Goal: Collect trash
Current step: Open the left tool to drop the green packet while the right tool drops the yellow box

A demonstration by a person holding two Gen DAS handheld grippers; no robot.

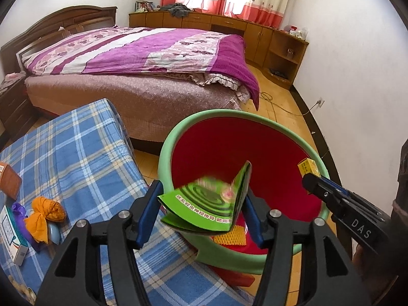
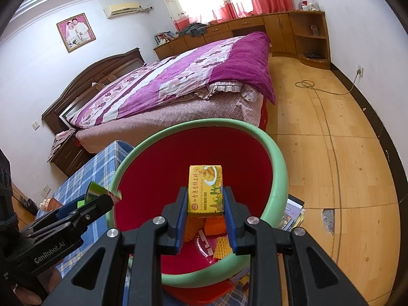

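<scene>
A red bin with a green rim (image 1: 196, 125) (image 2: 278, 163) stands beside the checked table. A green box (image 1: 209, 204) is between the fingers of my left gripper (image 1: 201, 216), over the bin's near rim; it looks blurred and the left finger stands apart from it. My right gripper (image 2: 205, 209) is shut on a yellow green-bean-cake box (image 2: 205, 191) and holds it over the bin's mouth. That box (image 1: 308, 167) and gripper (image 1: 313, 181) show at the right in the left wrist view. Orange mesh pieces (image 2: 220, 248) lie in the bin.
A table with a blue checked cloth (image 1: 84, 158) carries an orange cloth bundle (image 1: 44, 216), a purple item (image 1: 17, 209), a white-and-teal box (image 1: 12, 234) and a brown box (image 1: 9, 181). A bed (image 1: 142, 58) stands behind. A cable (image 2: 321, 90) lies on the wooden floor.
</scene>
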